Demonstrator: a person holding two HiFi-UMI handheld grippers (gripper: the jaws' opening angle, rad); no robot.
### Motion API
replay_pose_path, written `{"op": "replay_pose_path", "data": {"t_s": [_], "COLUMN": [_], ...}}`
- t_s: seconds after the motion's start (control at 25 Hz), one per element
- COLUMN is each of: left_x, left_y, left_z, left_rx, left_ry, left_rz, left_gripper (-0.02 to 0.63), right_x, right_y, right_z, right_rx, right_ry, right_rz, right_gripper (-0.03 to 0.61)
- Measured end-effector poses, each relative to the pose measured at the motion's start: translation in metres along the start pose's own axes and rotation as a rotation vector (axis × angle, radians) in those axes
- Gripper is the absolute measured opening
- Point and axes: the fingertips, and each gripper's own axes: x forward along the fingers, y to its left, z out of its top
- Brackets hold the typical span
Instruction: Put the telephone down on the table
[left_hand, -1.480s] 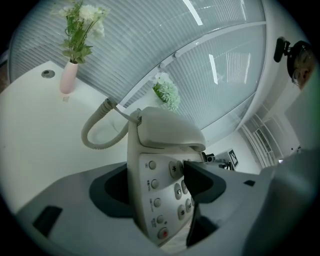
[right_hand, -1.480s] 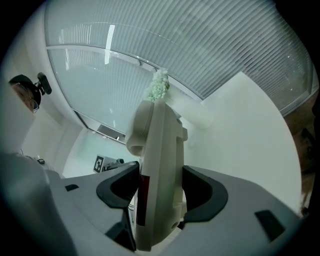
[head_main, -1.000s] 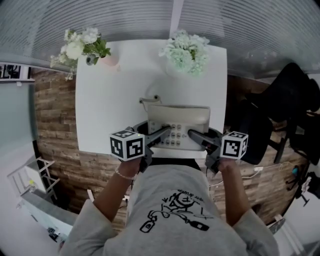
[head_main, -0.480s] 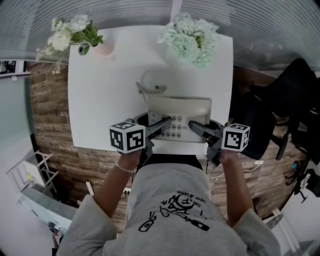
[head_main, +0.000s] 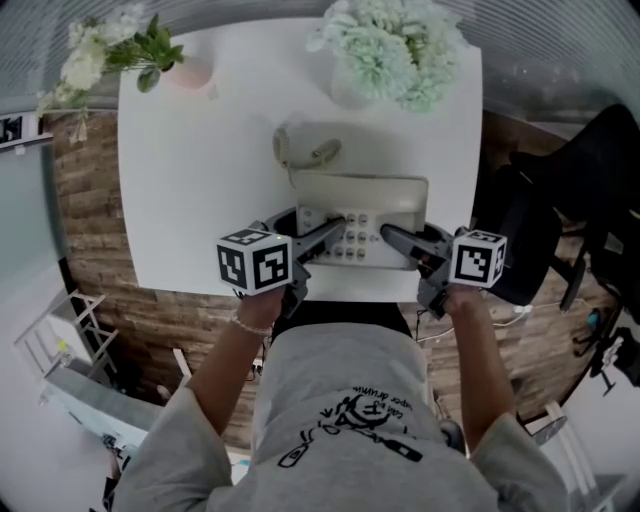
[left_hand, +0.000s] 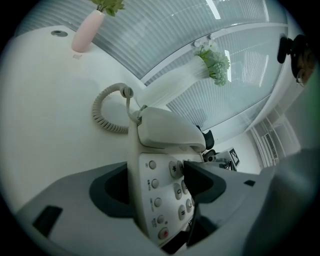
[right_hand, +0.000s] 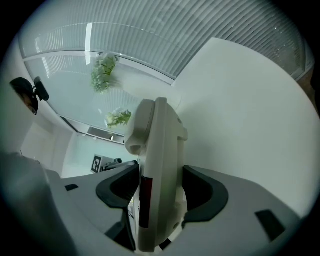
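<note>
A cream desk telephone (head_main: 362, 218) with its handset (head_main: 360, 190) in the cradle hangs over the near part of the white table (head_main: 200, 200). Its coiled cord (head_main: 298, 150) lies on the tabletop behind it. My left gripper (head_main: 330, 228) is shut on the telephone's left edge, one jaw across the keypad (left_hand: 172, 187) and the other under the base. My right gripper (head_main: 396, 238) is shut on the right edge, the telephone (right_hand: 157, 165) standing edge-on between its jaws. Whether the base touches the table I cannot tell.
A pink vase (head_main: 190, 70) with white flowers stands at the table's back left corner. A pale green bouquet (head_main: 390, 45) stands at the back right. A black chair (head_main: 590, 220) is beside the table on the right. The wood floor lies below the near edge.
Both grippers have sunk toward the tabletop with the telephone held between them. The cord has settled in a coil on the table.
</note>
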Motion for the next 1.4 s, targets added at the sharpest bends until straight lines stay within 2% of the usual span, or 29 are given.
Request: {"op": "replay_pose_path", "data": {"t_s": [0.72, 1.4], "left_x": [0.016, 0.017], "left_y": [0.026, 0.025], "left_z": [-0.013, -0.015], "left_rx": [-0.028, 0.061], "left_ry": [0.026, 0.012], "left_rz": [0.018, 0.086], "left_gripper": [0.305, 0.33], "right_x": [0.016, 0.017], "right_y": [-0.029, -0.031], "right_z": [-0.01, -0.015], "right_rx": [0.048, 0.048], "right_ry": [0.031, 0.034], "right_rz": [-0.016, -0.05], "right_gripper": [0.285, 0.29]}}
